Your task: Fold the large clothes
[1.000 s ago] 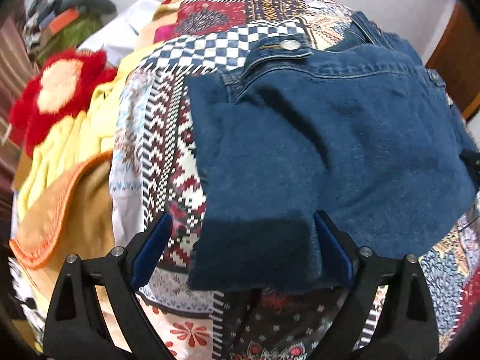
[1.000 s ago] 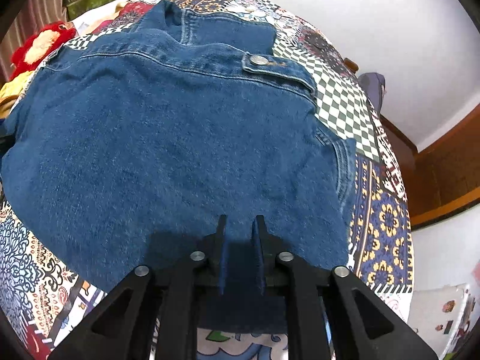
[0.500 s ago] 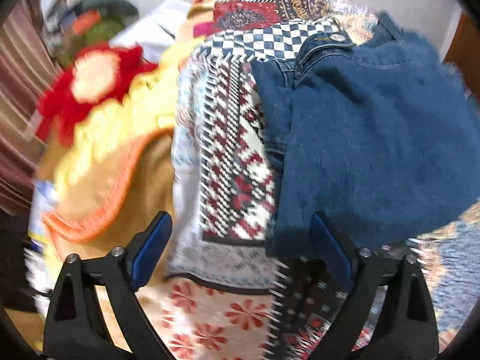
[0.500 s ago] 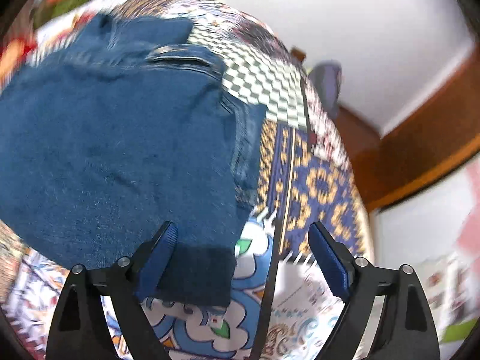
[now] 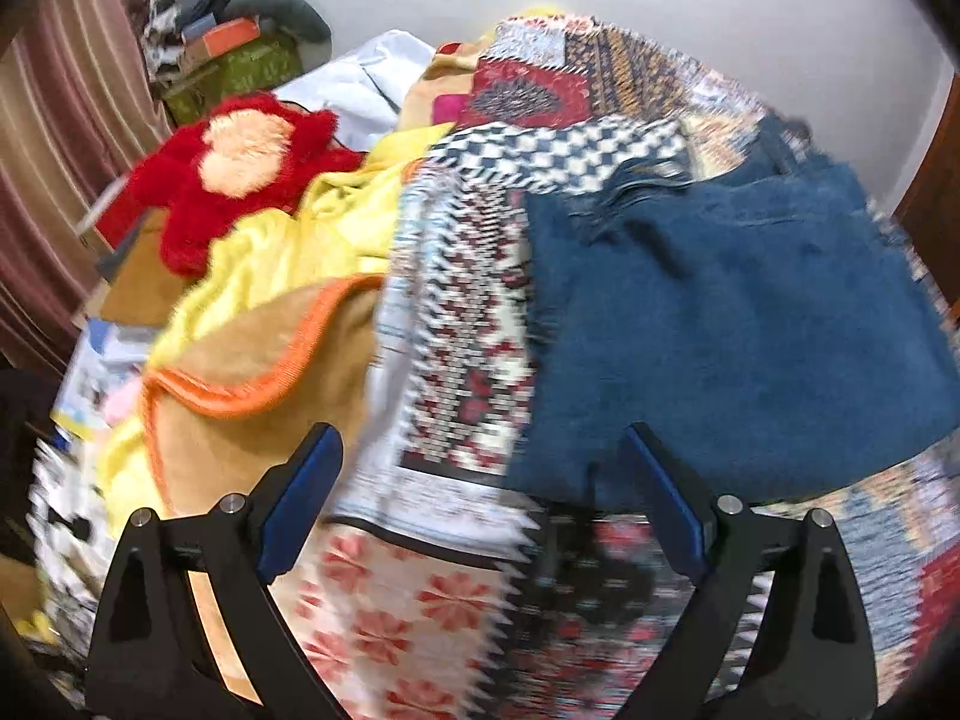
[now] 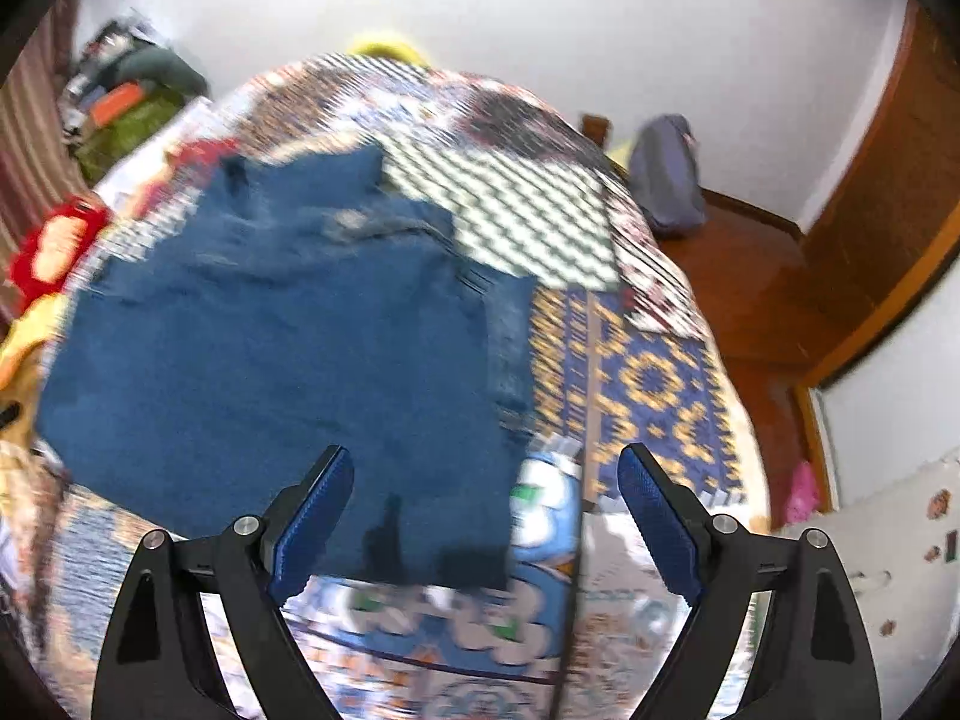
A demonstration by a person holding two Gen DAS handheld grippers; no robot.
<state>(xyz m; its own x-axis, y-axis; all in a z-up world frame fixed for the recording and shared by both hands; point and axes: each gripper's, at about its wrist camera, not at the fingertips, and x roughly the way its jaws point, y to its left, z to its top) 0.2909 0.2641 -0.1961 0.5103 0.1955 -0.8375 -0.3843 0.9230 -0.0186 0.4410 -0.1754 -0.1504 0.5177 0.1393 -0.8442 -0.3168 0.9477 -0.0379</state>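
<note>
Lying in a compact rectangle on the patchwork bedspread (image 5: 462, 324), the denim garment (image 6: 270, 348) looked already folded (how many layers it held could not be told through the blur), so little seemed left beyond tidying it or setting it aside with the heap of yellow and tan blankets (image 5: 264, 324). The left gripper (image 5: 483, 501) hung above the garment's near left corner and the right gripper (image 6: 486, 507) above its near right corner, each with fingers spread wide, holding nothing.
</note>
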